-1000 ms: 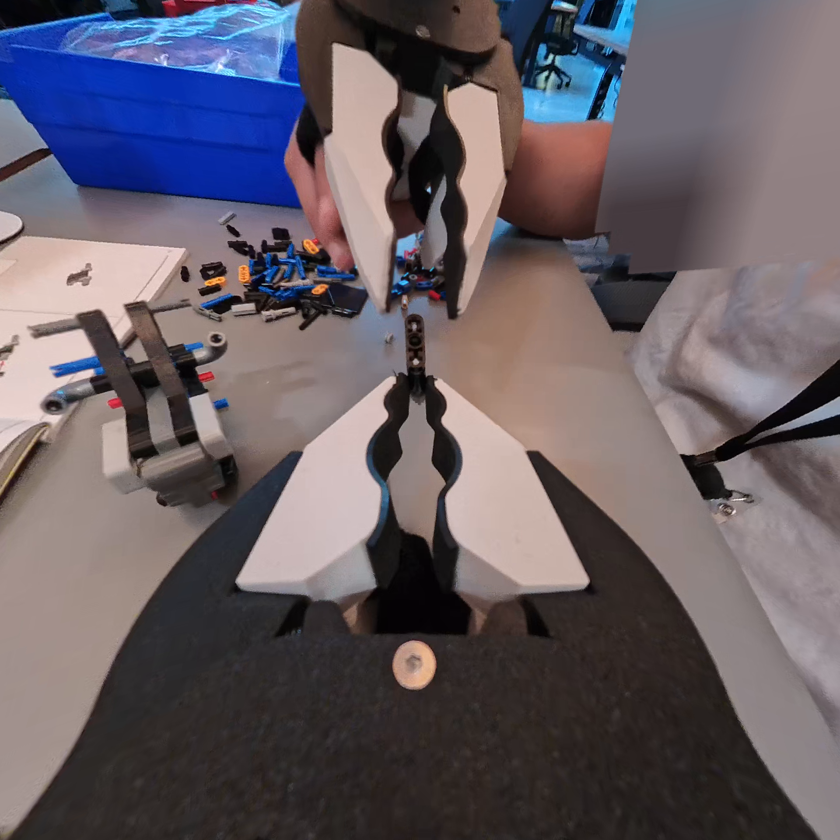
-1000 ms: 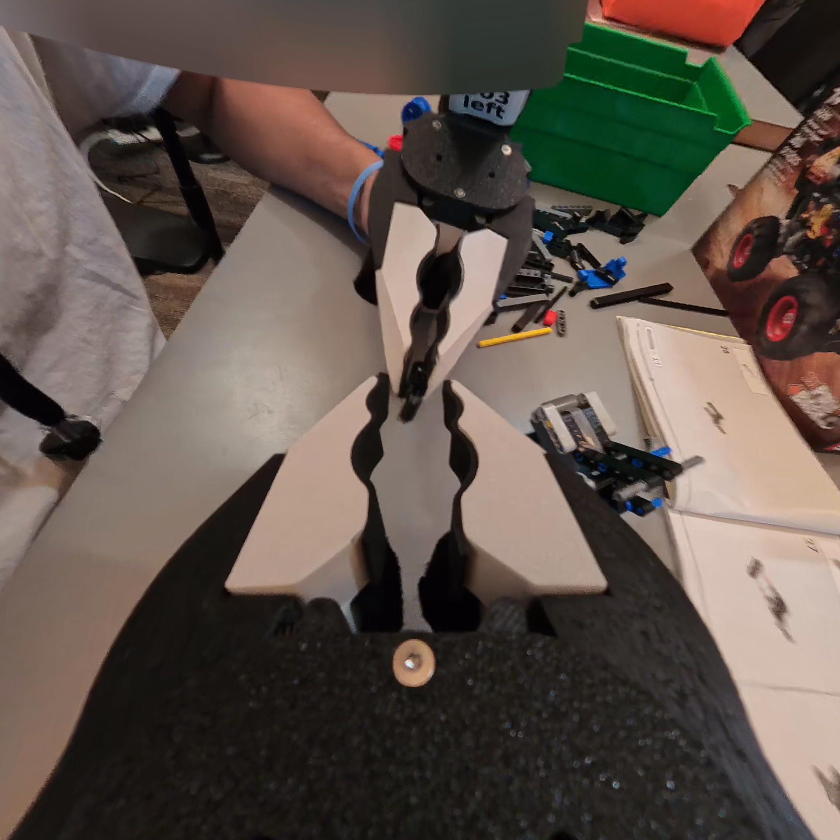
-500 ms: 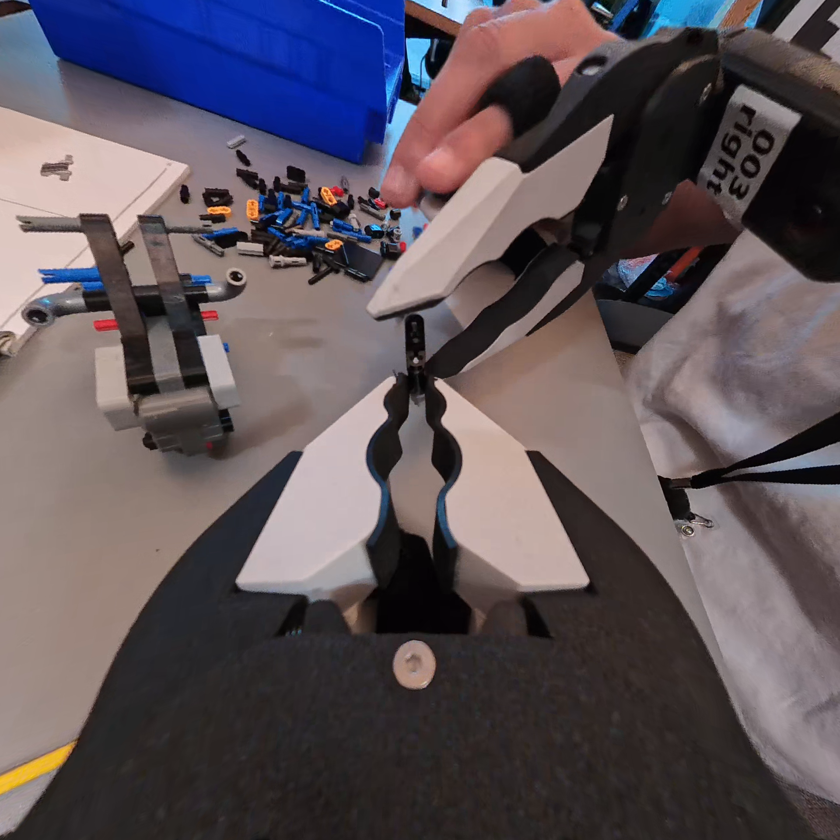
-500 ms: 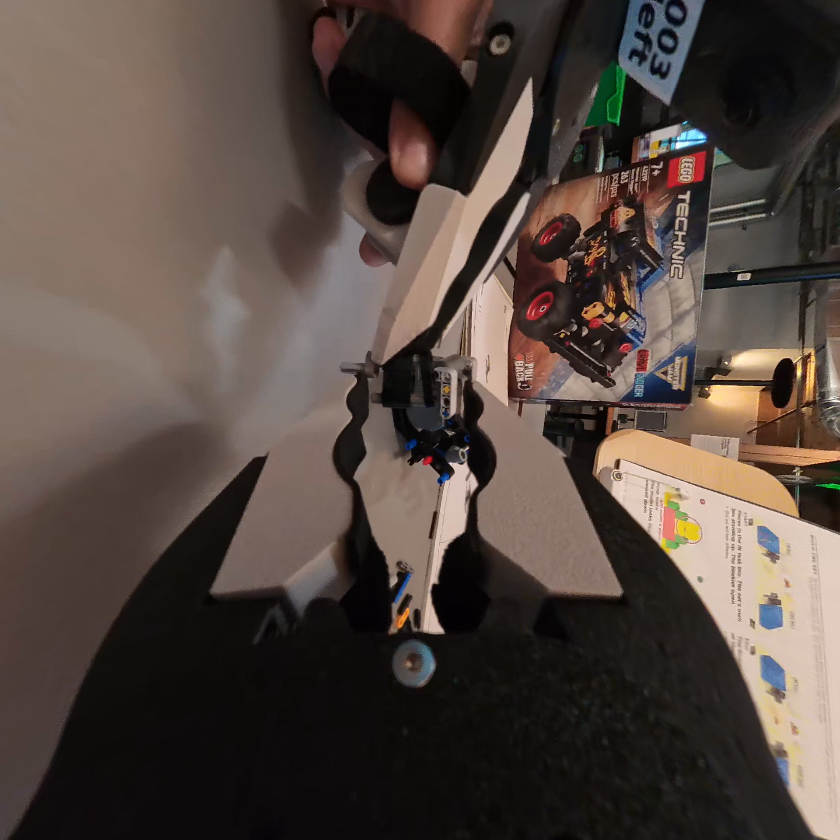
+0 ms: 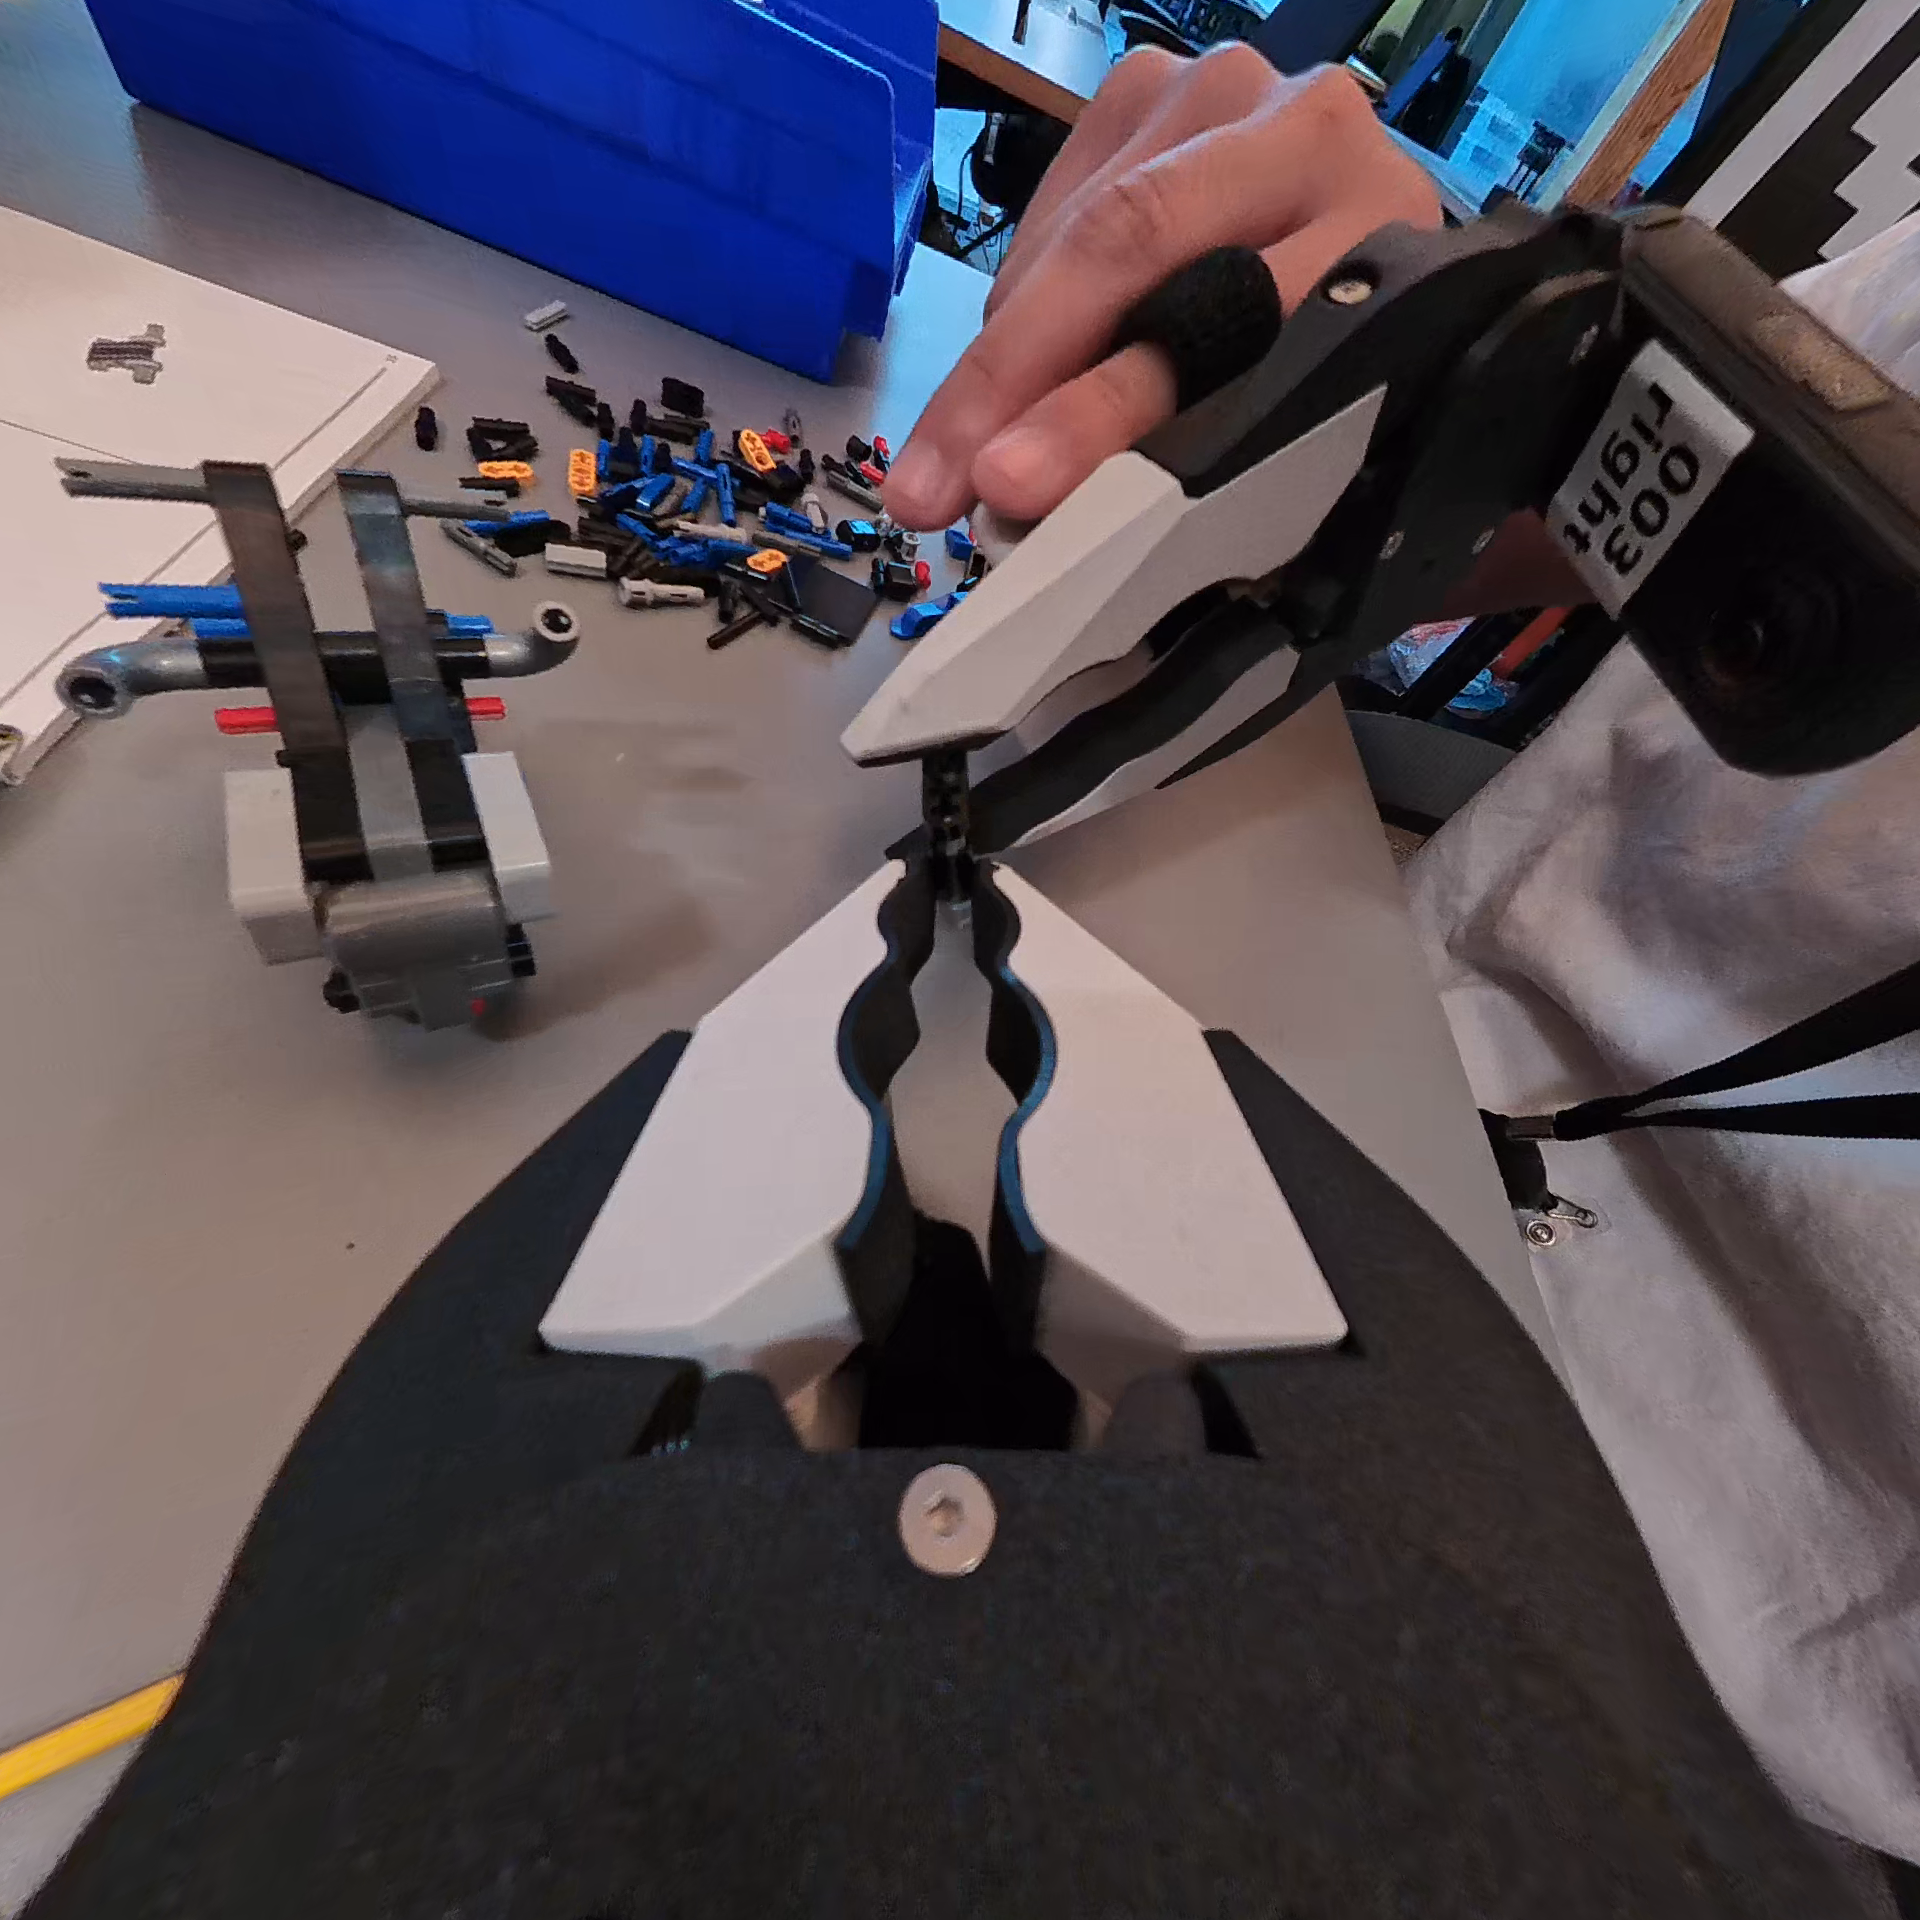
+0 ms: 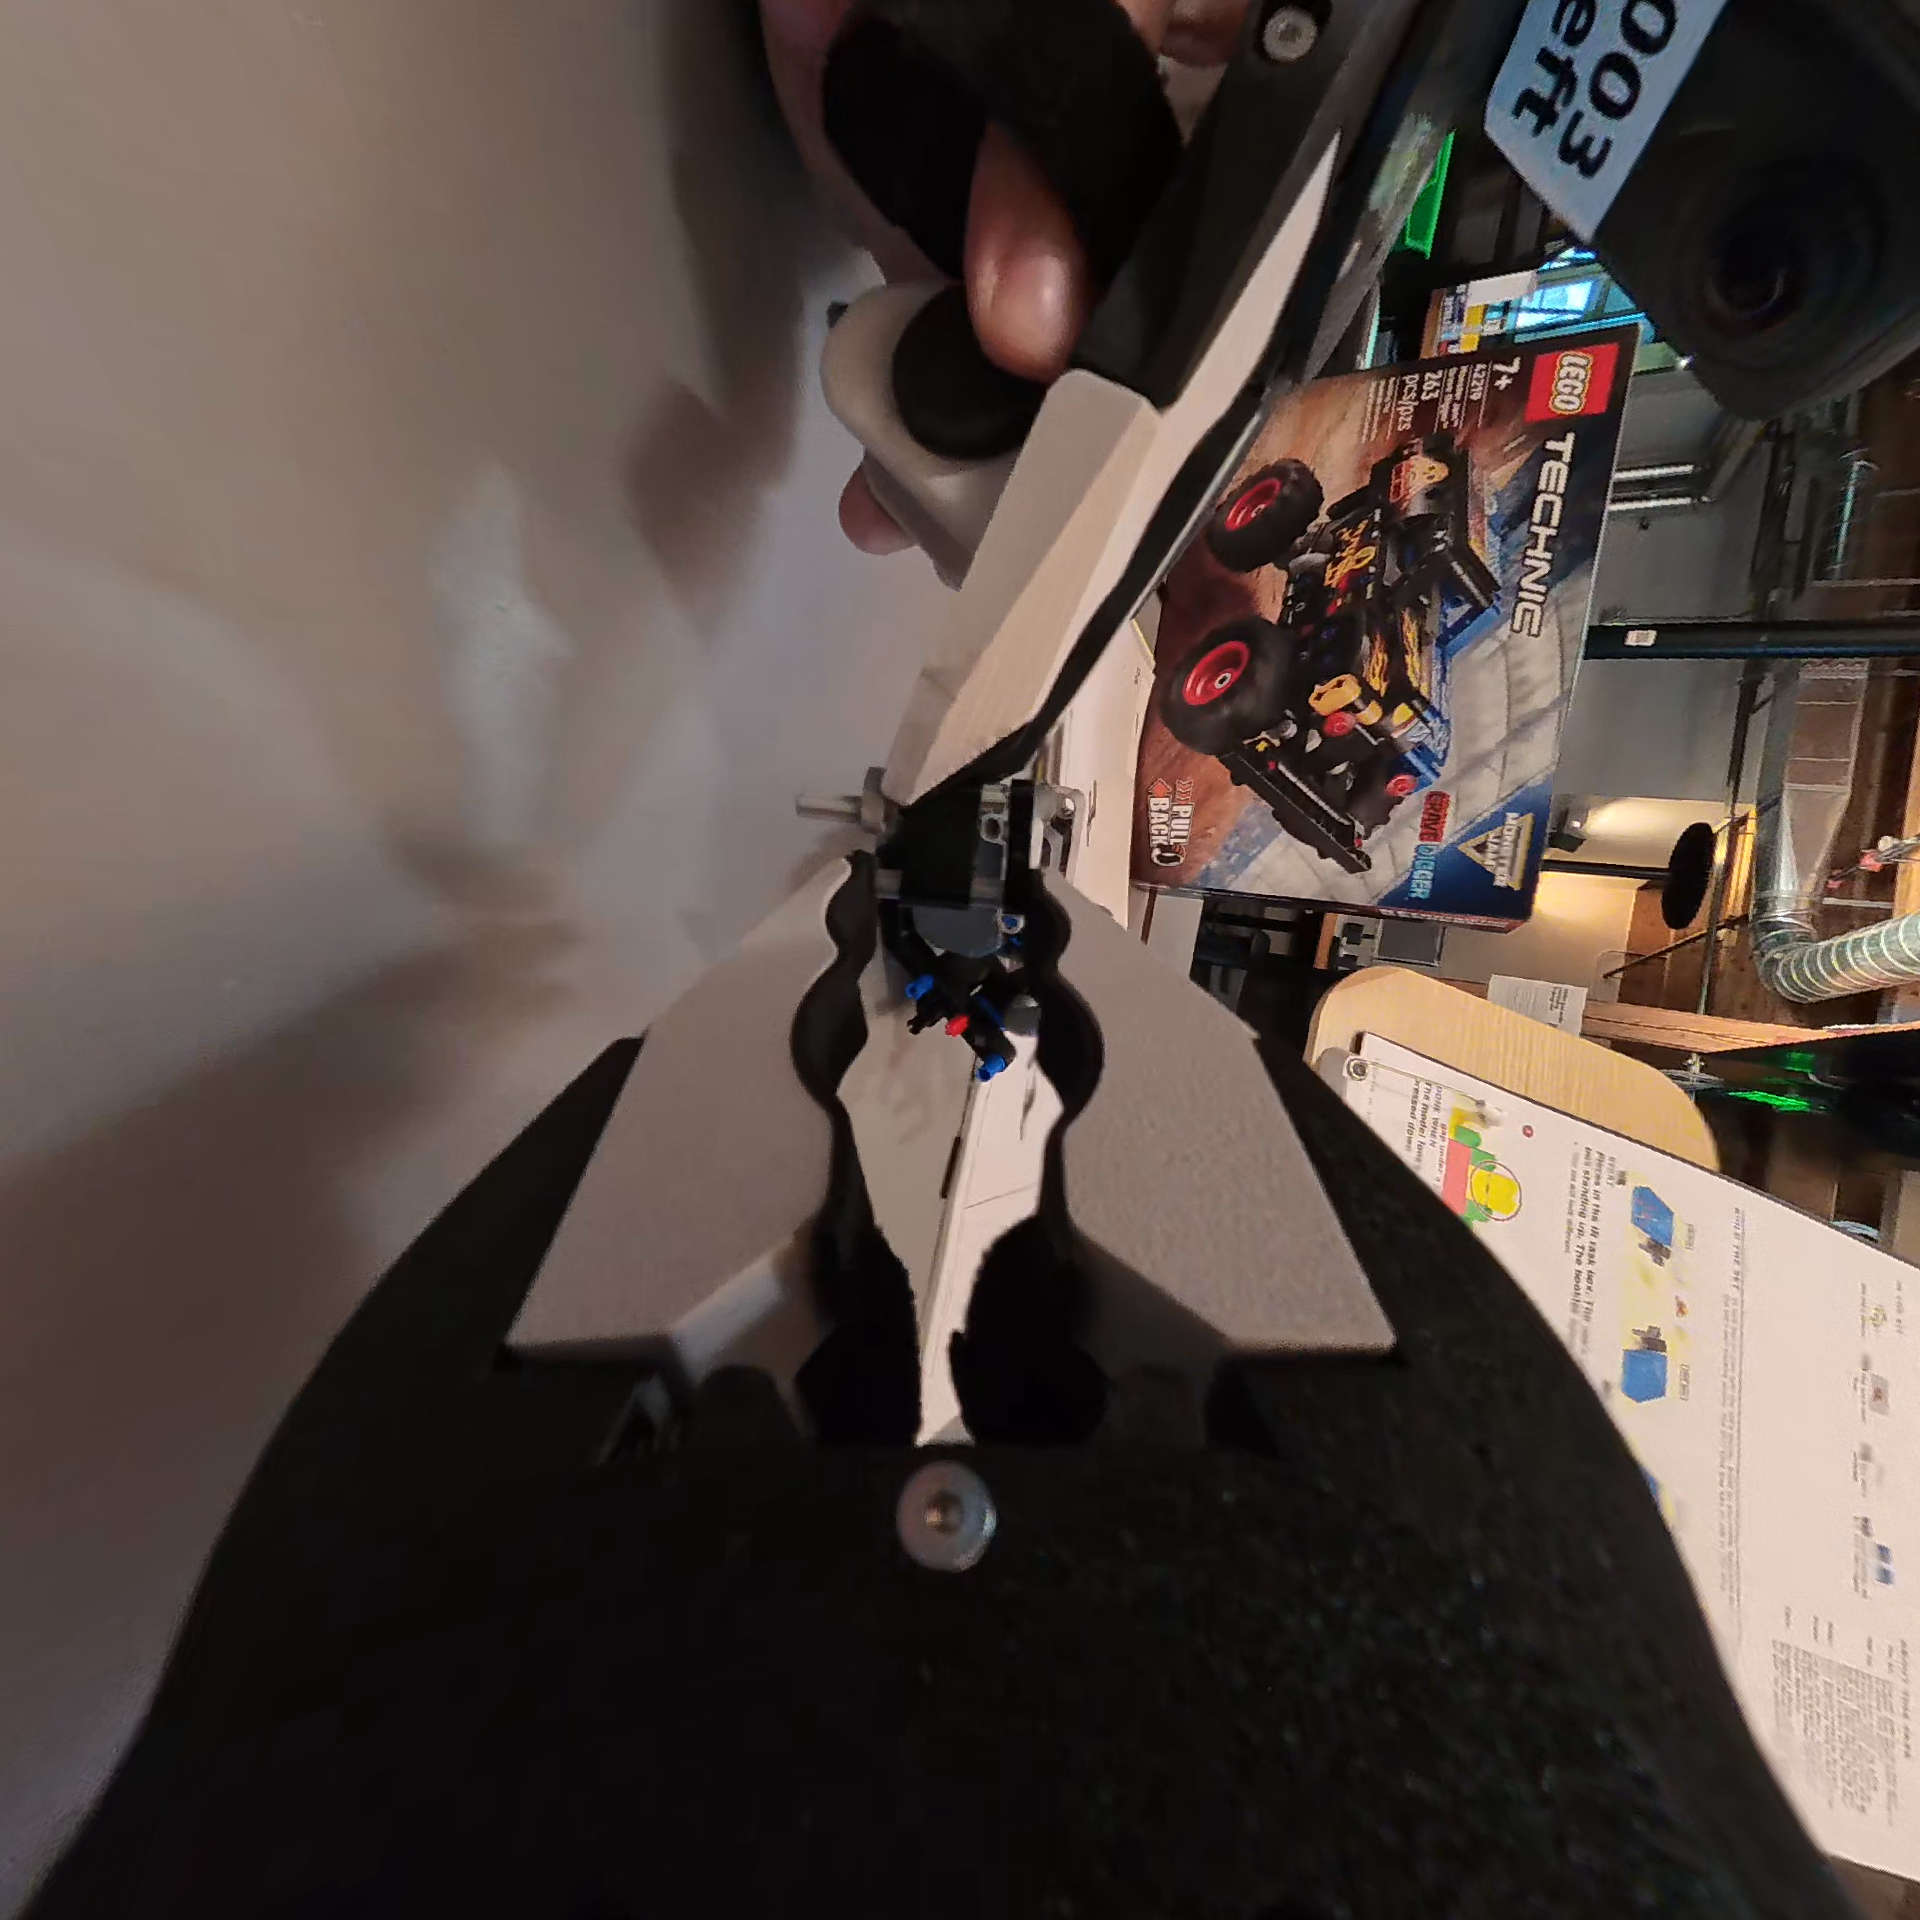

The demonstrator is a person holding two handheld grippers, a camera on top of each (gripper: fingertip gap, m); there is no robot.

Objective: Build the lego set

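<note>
My left gripper [image 5: 948,878] is shut on a small black beam [image 5: 945,810] that sticks out past its tips, held above the grey table [image 5: 644,831]. My right gripper [image 5: 906,792] comes in from the right, rolled on its side. Its fingers are slightly parted, one on each side of the beam's free end. In the right wrist view the beam [image 6: 935,857], with a grey pin on it, sits between my right gripper's tips [image 6: 951,894], and the left gripper [image 6: 925,800] reaches down from above. The partly built grey and black model [image 5: 384,831] stands on the table at left.
A pile of loose black, blue and orange pieces [image 5: 707,520] lies in front of a blue bin [image 5: 520,135]. A booklet [image 5: 156,416] lies at far left. The set's box [image 6: 1403,644] and a printed sheet [image 6: 1662,1403] are on the right. A person's white shirt [image 5: 1714,1039] is close by. My two grippers' fingertips are within a few centimetres of each other.
The right gripper has swung from head-on to the right side of the beam and rolled over; its fingers now bracket the beam's end. The left gripper has kept hold of the beam.
</note>
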